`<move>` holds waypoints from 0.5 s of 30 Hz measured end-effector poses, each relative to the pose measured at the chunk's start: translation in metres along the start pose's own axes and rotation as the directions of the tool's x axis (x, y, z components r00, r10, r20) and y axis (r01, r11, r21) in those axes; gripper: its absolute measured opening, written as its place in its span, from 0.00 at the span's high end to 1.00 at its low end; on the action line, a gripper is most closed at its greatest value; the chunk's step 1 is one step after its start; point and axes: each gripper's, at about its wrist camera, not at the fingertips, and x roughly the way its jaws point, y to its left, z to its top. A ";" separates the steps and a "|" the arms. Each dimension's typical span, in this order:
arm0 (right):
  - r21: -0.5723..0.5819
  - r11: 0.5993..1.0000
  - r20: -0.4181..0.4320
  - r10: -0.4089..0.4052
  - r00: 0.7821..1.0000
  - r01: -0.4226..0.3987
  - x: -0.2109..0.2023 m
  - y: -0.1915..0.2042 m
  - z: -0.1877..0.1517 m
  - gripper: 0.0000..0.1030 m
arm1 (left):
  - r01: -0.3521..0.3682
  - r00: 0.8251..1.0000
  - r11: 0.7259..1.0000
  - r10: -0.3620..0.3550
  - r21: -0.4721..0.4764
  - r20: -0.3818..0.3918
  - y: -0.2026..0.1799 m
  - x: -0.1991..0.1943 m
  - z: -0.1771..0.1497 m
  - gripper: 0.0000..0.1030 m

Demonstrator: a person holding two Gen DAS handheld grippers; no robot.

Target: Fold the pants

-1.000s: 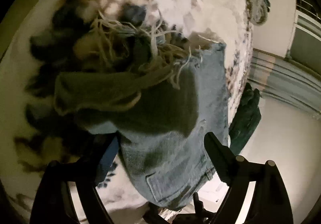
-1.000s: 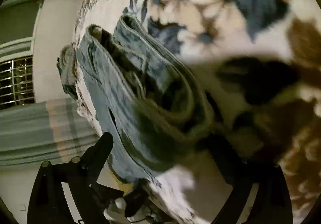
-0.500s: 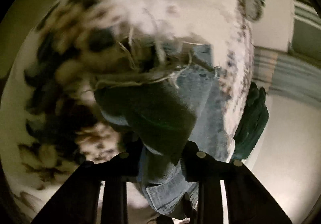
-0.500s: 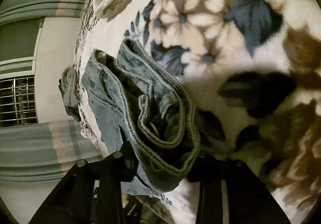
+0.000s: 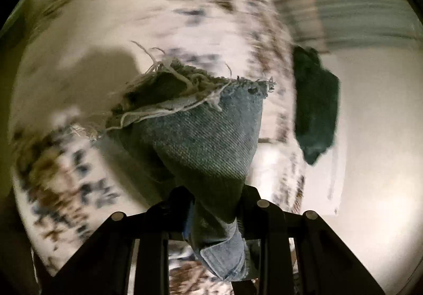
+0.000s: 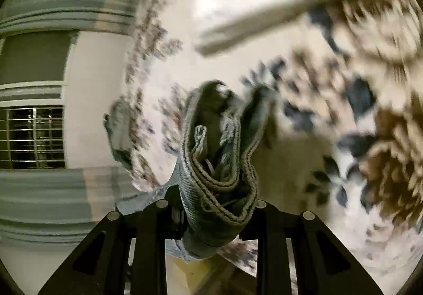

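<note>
Here | left gripper (image 5: 214,205) clenches jeans (image 5: 206,141) | right gripper (image 6: 216,210) clenches waistband (image 6: 219,189) | blanket (image 5: 185,17) blurred

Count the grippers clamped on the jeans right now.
2. The left gripper pinches the jeans near the frayed hem; the right gripper pinches the bunched waistband end. Neither is hidden.
</note>
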 end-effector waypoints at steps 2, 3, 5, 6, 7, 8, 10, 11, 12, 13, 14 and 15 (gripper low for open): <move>0.001 1.000 0.063 0.024 0.998 -0.024 -0.019 0.021 0.024 0.73 | 0.041 0.999 0.998 -0.040 0.043 -0.026 -0.035 0.014 0.010 0.78; 0.000 1.000 0.091 0.029 0.995 -0.030 -0.027 0.029 0.036 0.73 | 0.065 0.997 0.996 -0.062 0.066 -0.045 -0.057 0.025 0.014 0.78; -0.018 0.999 0.164 0.032 0.986 -0.029 -0.047 0.048 0.066 0.73 | 0.115 0.991 0.988 -0.106 0.106 -0.083 -0.100 0.048 0.024 0.78; -0.020 0.999 0.192 0.032 0.981 -0.029 -0.058 0.053 0.080 0.73 | 0.137 0.987 0.984 -0.125 0.117 -0.102 -0.119 0.059 0.029 0.78; -0.019 0.999 0.223 0.035 0.974 -0.031 -0.069 0.060 0.097 0.73 | 0.162 0.982 0.979 -0.147 0.125 -0.122 -0.139 0.071 0.031 0.78; -0.019 0.999 0.254 0.034 0.967 -0.030 -0.079 0.068 0.113 0.73 | 0.199 0.973 0.971 -0.179 0.134 -0.149 -0.165 0.086 0.036 0.78; -0.012 0.999 0.328 0.038 0.944 -0.036 -0.101 0.083 0.150 0.73 | 0.260 0.954 0.953 -0.229 0.153 -0.193 -0.210 0.113 0.041 0.78; -0.010 0.999 0.356 0.040 0.934 -0.039 -0.111 0.089 0.164 0.73 | 0.287 0.945 0.943 -0.250 0.166 -0.212 -0.232 0.126 0.046 0.78; -0.009 0.999 0.396 0.038 0.918 -0.037 -0.123 0.096 0.182 0.73 | 0.312 0.935 0.933 -0.269 0.178 -0.231 -0.250 0.138 0.047 0.78; -0.010 0.999 0.430 0.035 0.902 -0.034 -0.134 0.102 0.197 0.73 | 0.336 0.925 0.923 -0.286 0.188 -0.250 -0.266 0.150 0.047 0.78; -0.011 0.999 0.464 0.034 0.885 -0.032 -0.145 0.106 0.212 0.73 | 0.361 0.913 0.911 -0.303 0.200 -0.273 -0.283 0.165 0.047 0.78; -0.012 1.000 0.487 0.029 0.873 -0.027 -0.152 0.108 0.223 0.73 | 0.386 0.900 0.898 -0.316 0.213 -0.300 -0.298 0.182 0.044 0.78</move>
